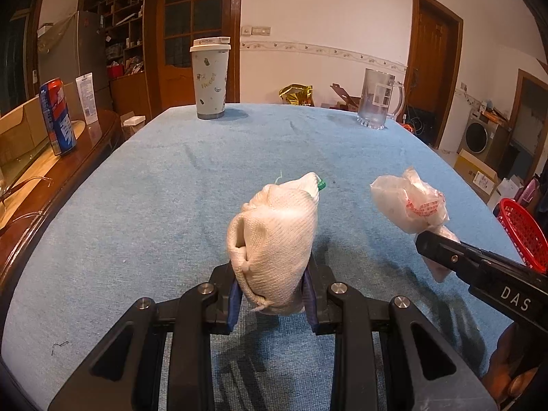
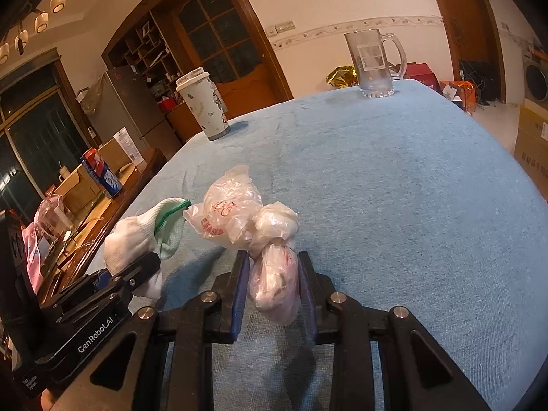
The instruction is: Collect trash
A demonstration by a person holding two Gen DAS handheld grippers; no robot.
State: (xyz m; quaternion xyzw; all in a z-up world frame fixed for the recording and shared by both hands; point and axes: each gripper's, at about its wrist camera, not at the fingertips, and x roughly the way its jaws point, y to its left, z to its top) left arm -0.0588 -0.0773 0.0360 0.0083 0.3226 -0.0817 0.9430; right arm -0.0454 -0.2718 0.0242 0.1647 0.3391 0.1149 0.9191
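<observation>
Trash fills both my grippers above the blue tablecloth (image 1: 171,178): left gripper (image 1: 272,296) pinches a soft, light knitted glove (image 1: 274,236); right gripper (image 2: 272,294) squeezes a crumpled plastic bag (image 2: 274,281), slippery, best held at its knotted neck.

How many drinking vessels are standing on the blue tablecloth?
2. A lidded tumbler stands at the far left of the blue tablecloth, and a glass mug stands at the far right. The near edge is hidden behind the claws, so more may be there.

Table under blue cloth (image 1: 171,188), lidded tumbler (image 1: 210,78) and glass mug (image 1: 378,99) at far edge
</observation>
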